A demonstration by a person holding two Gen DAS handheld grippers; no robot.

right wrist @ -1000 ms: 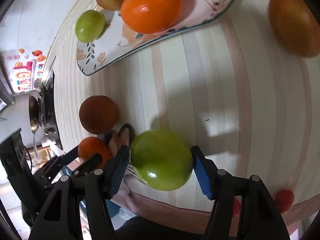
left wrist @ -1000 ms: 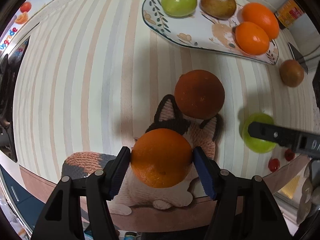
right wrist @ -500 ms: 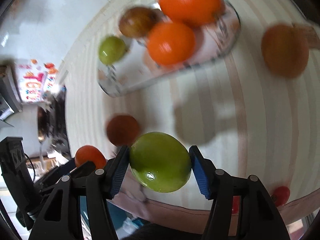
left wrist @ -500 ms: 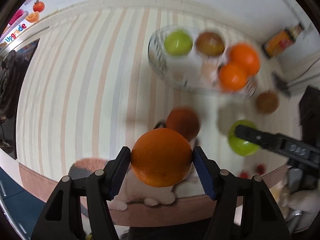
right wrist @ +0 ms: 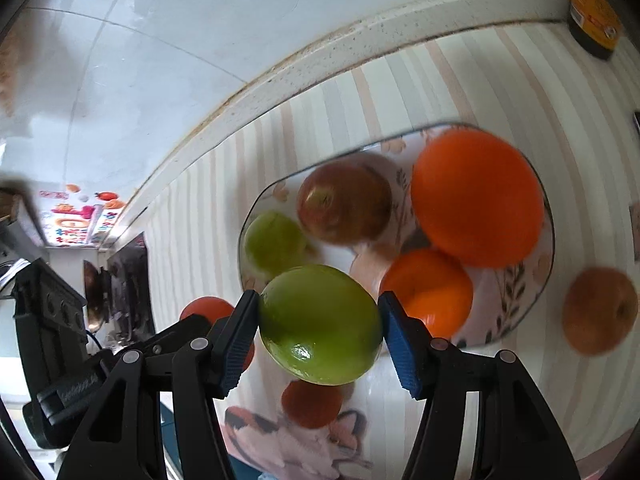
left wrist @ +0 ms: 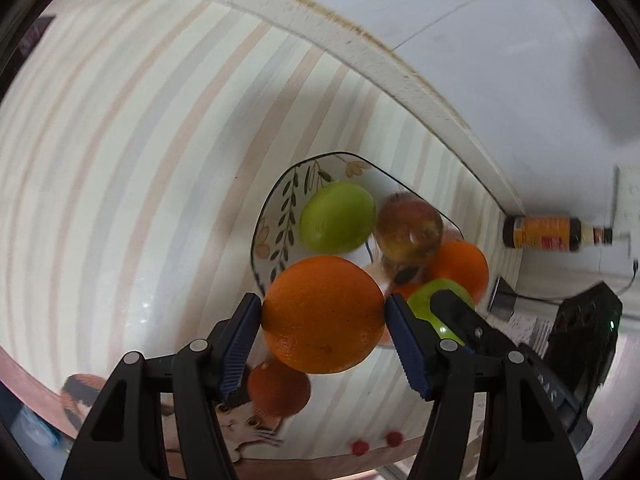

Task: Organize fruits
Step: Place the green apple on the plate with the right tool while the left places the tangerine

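Observation:
My left gripper [left wrist: 323, 317] is shut on an orange [left wrist: 323, 314], held above the near edge of a leaf-patterned plate [left wrist: 276, 216]. The plate holds a green apple [left wrist: 338, 216], a reddish apple [left wrist: 410, 227] and two oranges [left wrist: 460, 268]. My right gripper [right wrist: 318, 330] is shut on a green apple [right wrist: 320, 328], held above the plate [right wrist: 532, 288] near its front. That apple also shows in the left wrist view [left wrist: 430, 298]. A dark orange fruit [left wrist: 278, 394] lies on a cat-shaped mat [left wrist: 244, 428]. A brown apple [right wrist: 598, 314] lies on the table right of the plate.
The striped table ends at a raised white ledge [left wrist: 360, 40] against the tiled wall. A dark bottle with an orange label [left wrist: 554, 233] stands in the back right corner. A black device [left wrist: 584, 320] sits at the right. A stove area [right wrist: 120, 280] lies far left.
Both grippers have risen and moved forward with their fruits, from above the cat mat to over the plate's near side. The plate now looks closer in both views.

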